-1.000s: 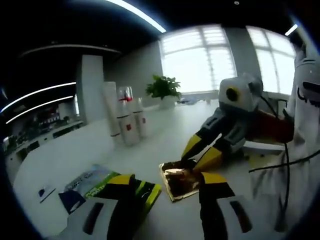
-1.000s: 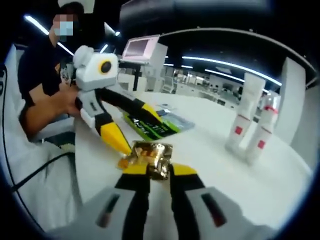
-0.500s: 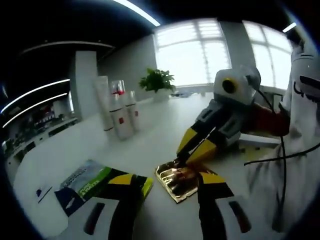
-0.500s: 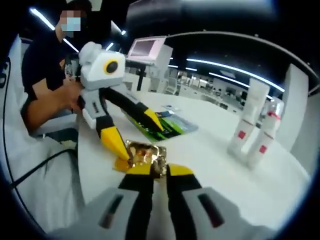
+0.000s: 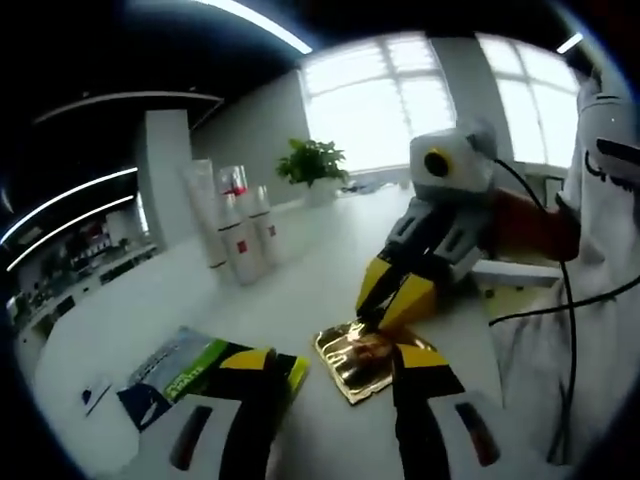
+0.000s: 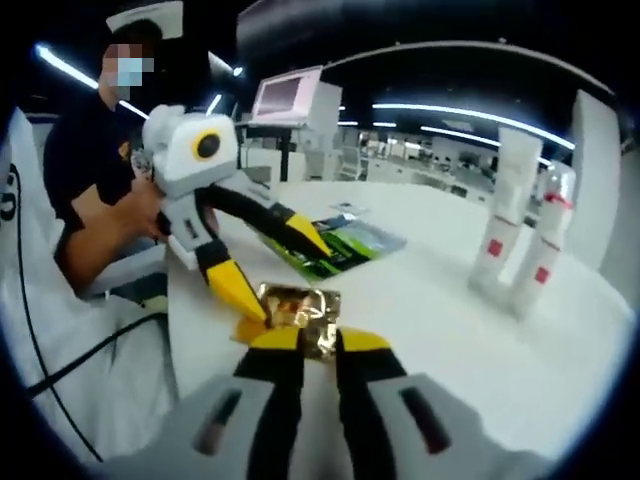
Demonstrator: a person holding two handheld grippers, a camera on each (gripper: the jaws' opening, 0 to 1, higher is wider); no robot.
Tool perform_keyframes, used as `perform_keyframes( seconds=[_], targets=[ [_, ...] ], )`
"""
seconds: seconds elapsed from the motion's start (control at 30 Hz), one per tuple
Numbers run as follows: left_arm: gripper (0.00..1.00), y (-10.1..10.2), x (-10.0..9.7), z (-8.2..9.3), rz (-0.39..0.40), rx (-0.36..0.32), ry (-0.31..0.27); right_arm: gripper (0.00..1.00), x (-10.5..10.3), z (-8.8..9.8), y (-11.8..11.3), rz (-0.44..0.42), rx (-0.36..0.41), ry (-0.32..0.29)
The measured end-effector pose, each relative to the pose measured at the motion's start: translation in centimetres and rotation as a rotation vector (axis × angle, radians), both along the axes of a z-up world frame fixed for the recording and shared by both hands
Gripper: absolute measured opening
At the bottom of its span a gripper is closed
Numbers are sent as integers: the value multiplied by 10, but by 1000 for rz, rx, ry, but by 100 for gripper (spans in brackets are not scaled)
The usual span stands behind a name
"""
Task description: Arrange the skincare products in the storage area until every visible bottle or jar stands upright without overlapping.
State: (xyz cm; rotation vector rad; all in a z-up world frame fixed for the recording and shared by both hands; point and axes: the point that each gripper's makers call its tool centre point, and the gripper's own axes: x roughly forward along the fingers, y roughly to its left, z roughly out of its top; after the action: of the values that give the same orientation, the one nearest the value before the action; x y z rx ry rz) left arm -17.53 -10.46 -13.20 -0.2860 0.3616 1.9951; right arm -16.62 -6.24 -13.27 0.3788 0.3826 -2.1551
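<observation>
A crumpled gold sachet (image 5: 352, 358) lies flat on the white table (image 5: 300, 280). My right gripper (image 6: 318, 342) is shut on its near edge (image 6: 295, 308); in the left gripper view it (image 5: 368, 318) comes in from the right with its yellow tips pressed together on the sachet. My left gripper (image 5: 335, 365) is open wide, one jaw at the sachet's edge and the other over a green packet (image 5: 190, 372). From the right gripper view, the left gripper (image 6: 280, 275) straddles the sachet and green packet (image 6: 340, 245). White bottles with red labels (image 5: 235, 235) (image 6: 525, 245) stand upright together, well away from both grippers.
A person in a dark top (image 6: 90, 170) holds the left gripper at the table's edge. A potted plant (image 5: 315, 165) stands near the windows at the table's far end. A black cable (image 5: 565, 330) hangs by a white sleeve (image 5: 610, 200).
Both views have shifted slightly with the hands. The right gripper stays shut on the gold sachet, and the left gripper stays open beside it.
</observation>
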Motion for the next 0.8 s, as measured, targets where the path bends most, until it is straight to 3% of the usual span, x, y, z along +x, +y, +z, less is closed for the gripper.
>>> perform_keyframes(
  seconds=[0.13, 0.23, 0.43, 0.8],
  targets=[
    [47, 0, 0, 0, 2, -7, 8, 23, 1, 0, 0, 12, -18, -47],
    [46, 0, 0, 0, -1, -9, 12, 25, 7, -2, -4, 31, -39, -99],
    [46, 2, 1, 0, -3, -7, 14, 33, 10, -1, -12, 64, -58, -115],
    [43, 3, 0, 0, -6, -7, 22, 28, 9, 0, -13, 57, -123, -163]
  ],
)
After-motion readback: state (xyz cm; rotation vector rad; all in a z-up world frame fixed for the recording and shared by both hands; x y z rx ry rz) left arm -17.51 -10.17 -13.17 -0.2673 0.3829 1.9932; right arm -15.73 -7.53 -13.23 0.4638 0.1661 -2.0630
